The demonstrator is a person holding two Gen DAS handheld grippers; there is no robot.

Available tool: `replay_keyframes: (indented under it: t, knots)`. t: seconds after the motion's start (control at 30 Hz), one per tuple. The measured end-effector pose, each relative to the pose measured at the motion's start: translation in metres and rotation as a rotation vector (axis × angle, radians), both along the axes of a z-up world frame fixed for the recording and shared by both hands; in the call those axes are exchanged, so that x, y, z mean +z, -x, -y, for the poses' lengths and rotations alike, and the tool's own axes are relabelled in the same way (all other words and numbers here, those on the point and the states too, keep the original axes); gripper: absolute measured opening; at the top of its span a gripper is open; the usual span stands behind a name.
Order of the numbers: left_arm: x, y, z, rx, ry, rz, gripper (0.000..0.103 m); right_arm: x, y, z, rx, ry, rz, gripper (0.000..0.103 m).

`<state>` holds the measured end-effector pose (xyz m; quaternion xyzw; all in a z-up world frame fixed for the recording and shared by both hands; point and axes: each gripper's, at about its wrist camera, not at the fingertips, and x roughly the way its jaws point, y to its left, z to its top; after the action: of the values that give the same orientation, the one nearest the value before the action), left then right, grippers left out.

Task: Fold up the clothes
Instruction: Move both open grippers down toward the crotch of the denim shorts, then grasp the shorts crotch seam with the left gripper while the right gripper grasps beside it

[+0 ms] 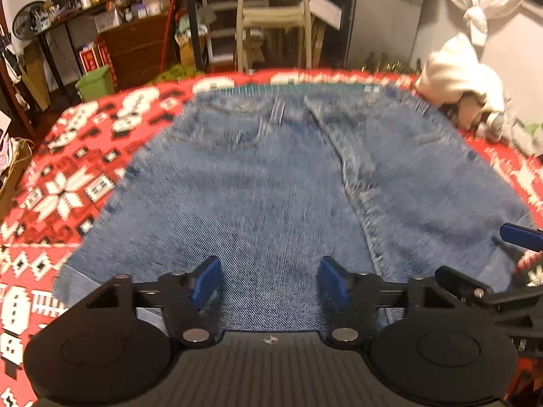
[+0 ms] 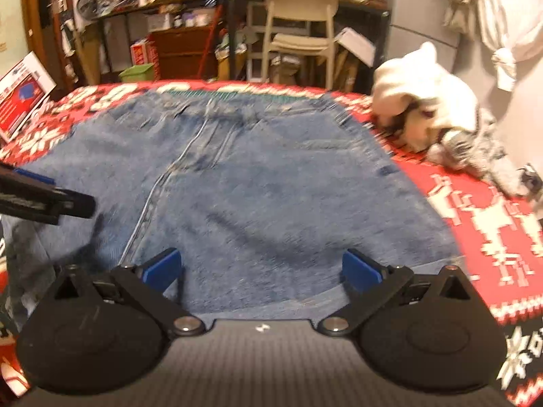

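Observation:
Blue denim jeans (image 1: 271,176) lie spread flat on a red and white patterned blanket (image 1: 61,176), waistband at the far edge. My left gripper (image 1: 269,283) hovers open over the near part of the jeans, nothing between its blue pads. In the right wrist view the same jeans (image 2: 258,183) fill the middle, and my right gripper (image 2: 263,269) stands open above their near hem, also empty. The right gripper's fingers (image 1: 519,234) show at the right edge of the left wrist view; the left gripper's finger (image 2: 44,196) pokes in from the left of the right wrist view.
A heap of white and grey clothes (image 2: 441,118) sits at the far right of the blanket (image 2: 492,224). Beyond the bed stand a beige chair (image 2: 298,30), cluttered shelves (image 1: 112,10), a green bin (image 1: 95,83) and a box (image 2: 20,98) at the left.

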<state>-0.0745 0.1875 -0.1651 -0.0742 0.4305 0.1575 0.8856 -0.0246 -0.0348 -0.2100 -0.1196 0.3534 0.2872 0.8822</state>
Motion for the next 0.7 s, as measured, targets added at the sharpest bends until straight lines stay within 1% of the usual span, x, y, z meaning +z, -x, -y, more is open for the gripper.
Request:
replay_keyframes:
  t: [0.03, 0.07, 0.1, 0.13, 0.17, 0.2, 0.23, 0.27, 0.33, 0.4, 0.43, 0.5, 0.6, 0.7]
  knots:
    - [0.006, 0.006, 0.0, -0.004, 0.006, 0.013, 0.046, 0.006, 0.001, 0.005, 0.003, -0.024, -0.002, 0.101]
    - [0.011, 0.012, 0.001, -0.008, 0.012, 0.027, 0.042, 0.012, 0.002, 0.01, 0.015, -0.047, -0.004, 0.099]
    - [0.016, 0.018, 0.001, -0.012, 0.016, 0.036, 0.035, 0.018, 0.004, 0.015, 0.033, -0.068, -0.007, 0.093]
    - [0.02, 0.024, 0.002, -0.015, 0.02, 0.038, 0.027, 0.023, 0.006, 0.019, 0.05, -0.081, -0.012, 0.084]
    - [0.022, 0.032, 0.002, -0.022, 0.031, 0.038, 0.022, 0.027, 0.009, 0.023, 0.066, -0.083, -0.02, 0.08]
    - [0.023, 0.039, 0.003, -0.034, 0.051, 0.038, 0.016, 0.03, 0.012, 0.026, 0.083, -0.086, -0.032, 0.068]
    - [0.023, 0.047, 0.003, -0.049, 0.077, 0.038, 0.015, 0.032, 0.017, 0.029, 0.101, -0.088, -0.05, 0.053]
    - [0.023, 0.054, 0.004, -0.069, 0.11, 0.039, 0.015, 0.034, 0.021, 0.032, 0.119, -0.091, -0.067, 0.048]
    - [0.022, 0.068, 0.007, -0.113, 0.184, 0.038, 0.013, 0.036, 0.029, 0.038, 0.161, -0.102, -0.118, 0.032]
    - [0.018, 0.079, 0.013, -0.154, 0.251, 0.028, 0.012, 0.035, 0.04, 0.042, 0.203, -0.129, -0.177, 0.025]
    - [0.015, 0.083, 0.016, -0.173, 0.276, 0.022, 0.012, 0.034, 0.046, 0.043, 0.22, -0.141, -0.201, 0.024]
    - [0.013, 0.086, 0.024, -0.206, 0.297, 0.018, 0.012, 0.031, 0.053, 0.043, 0.24, -0.158, -0.234, 0.023]
    - [0.012, 0.08, 0.033, -0.245, 0.314, 0.026, 0.012, 0.025, 0.06, 0.039, 0.252, -0.189, -0.274, 0.022]
    - [0.008, 0.07, 0.031, -0.25, 0.371, 0.034, 0.012, 0.021, 0.052, 0.037, 0.238, -0.265, -0.352, 0.023]
